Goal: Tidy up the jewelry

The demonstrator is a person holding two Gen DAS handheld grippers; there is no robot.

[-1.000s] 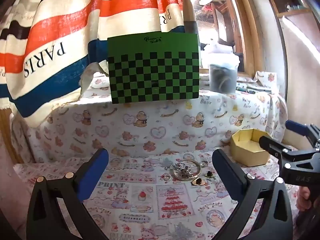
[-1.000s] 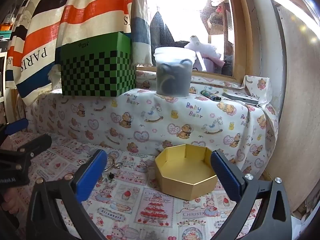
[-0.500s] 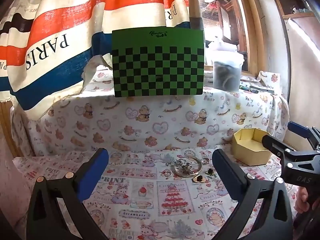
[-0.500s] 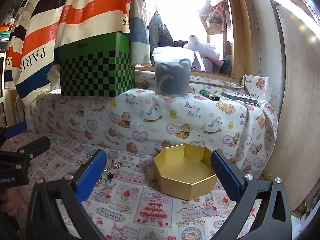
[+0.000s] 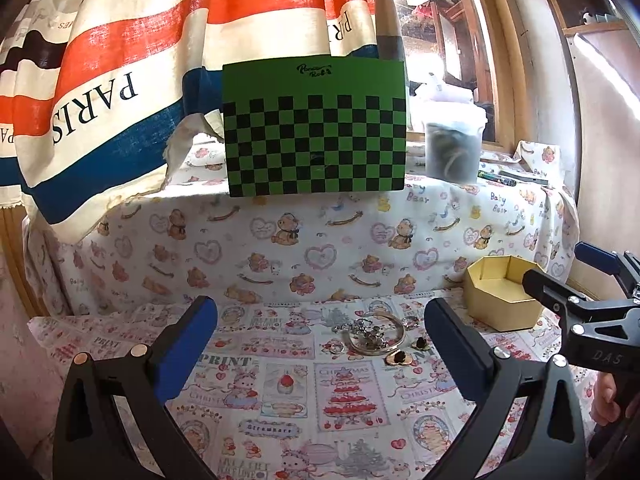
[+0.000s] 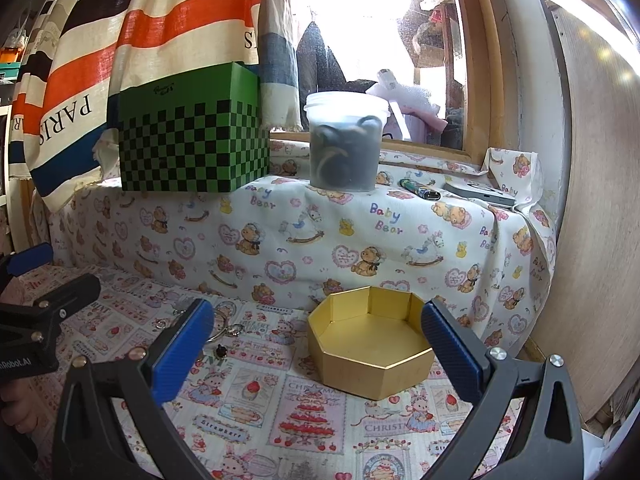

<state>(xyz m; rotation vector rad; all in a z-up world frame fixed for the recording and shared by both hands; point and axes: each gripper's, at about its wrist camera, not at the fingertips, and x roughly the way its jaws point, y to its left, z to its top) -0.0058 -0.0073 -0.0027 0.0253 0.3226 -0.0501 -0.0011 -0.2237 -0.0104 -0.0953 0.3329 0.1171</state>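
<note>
A small heap of jewelry (image 5: 374,334), a silver bangle with charms, rings and gold ear studs (image 5: 399,358), lies on the printed cloth ahead of my left gripper (image 5: 318,354), which is open and holds nothing. An open gold hexagonal box (image 6: 370,342) stands empty to the right of the heap; the same box (image 5: 502,298) shows in the left wrist view. My right gripper (image 6: 316,354) is open and empty, hovering just in front of the box. Part of the jewelry (image 6: 226,328) peeks out behind its left finger.
A cloth-covered ledge (image 6: 360,216) rises behind the work area, carrying a green checkered box (image 5: 316,128), a plastic tub (image 6: 346,142), a lighter and a flat device. A striped curtain (image 5: 120,80) hangs at left. A wooden panel (image 6: 600,220) bounds the right side.
The left gripper has tilted slightly upward and back, so the jewelry sits a little lower in its view. The right gripper has barely moved. Both stay open.
</note>
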